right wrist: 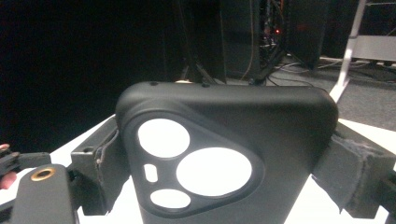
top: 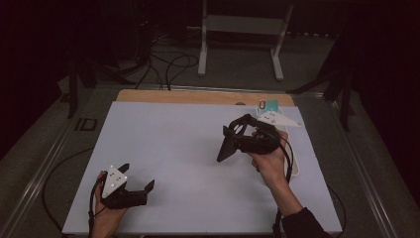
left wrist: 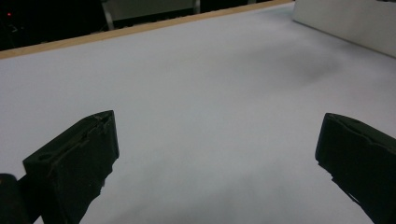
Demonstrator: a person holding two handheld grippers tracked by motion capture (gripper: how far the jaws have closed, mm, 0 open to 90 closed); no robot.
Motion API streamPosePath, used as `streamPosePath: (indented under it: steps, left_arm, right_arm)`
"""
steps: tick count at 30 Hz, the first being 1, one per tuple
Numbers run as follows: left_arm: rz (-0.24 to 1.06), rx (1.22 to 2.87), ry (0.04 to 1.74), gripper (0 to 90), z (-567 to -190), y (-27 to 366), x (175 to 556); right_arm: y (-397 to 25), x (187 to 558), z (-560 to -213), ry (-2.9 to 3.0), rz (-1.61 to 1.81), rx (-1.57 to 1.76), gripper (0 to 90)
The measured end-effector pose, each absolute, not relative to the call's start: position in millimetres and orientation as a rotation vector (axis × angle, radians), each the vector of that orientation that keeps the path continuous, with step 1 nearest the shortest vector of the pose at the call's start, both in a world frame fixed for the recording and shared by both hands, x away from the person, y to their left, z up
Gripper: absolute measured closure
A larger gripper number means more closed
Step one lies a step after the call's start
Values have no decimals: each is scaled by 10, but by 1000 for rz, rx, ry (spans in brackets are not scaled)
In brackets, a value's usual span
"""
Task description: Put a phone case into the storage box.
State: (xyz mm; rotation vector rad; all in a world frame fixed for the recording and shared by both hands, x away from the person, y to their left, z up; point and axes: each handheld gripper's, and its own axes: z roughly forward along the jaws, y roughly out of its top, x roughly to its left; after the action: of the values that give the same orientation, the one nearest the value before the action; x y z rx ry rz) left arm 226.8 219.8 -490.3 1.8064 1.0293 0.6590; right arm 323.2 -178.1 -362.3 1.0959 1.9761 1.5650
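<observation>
A black phone case (top: 226, 149) with camera cut-outs hangs tilted above the right middle of the white table (top: 168, 144). My right gripper (top: 233, 140) is shut on it, held by a hand from the lower right. In the right gripper view the phone case (right wrist: 280, 140) stands between both pads, its cut-outs facing the camera, and the right gripper (right wrist: 226, 116) clamps its two sides. My left gripper (top: 137, 175) rests at the table's front left corner, open, with nothing between its jaws. In the left gripper view, the left gripper (left wrist: 217, 135) has bare white table between its pads.
A white box (left wrist: 345, 23) lies along the table's right side, under the right hand (top: 296, 166). A small teal device (top: 270, 104) with a red light sits at the back right. A wooden strip (top: 198, 96) runs along the far edge. Cables (top: 171, 64) and a white stand (top: 242, 25) lie beyond.
</observation>
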Motion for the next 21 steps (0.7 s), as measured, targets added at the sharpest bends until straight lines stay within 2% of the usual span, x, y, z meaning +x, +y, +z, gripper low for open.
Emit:
streamPosePath:
  steps: [21]
  left_arm:
    - [675, 1761, 1069, 0, -4884, 2313, 2258]
  right_arm:
    - [-1981, 3526, -3546, 1912, 1467, 1175, 137]
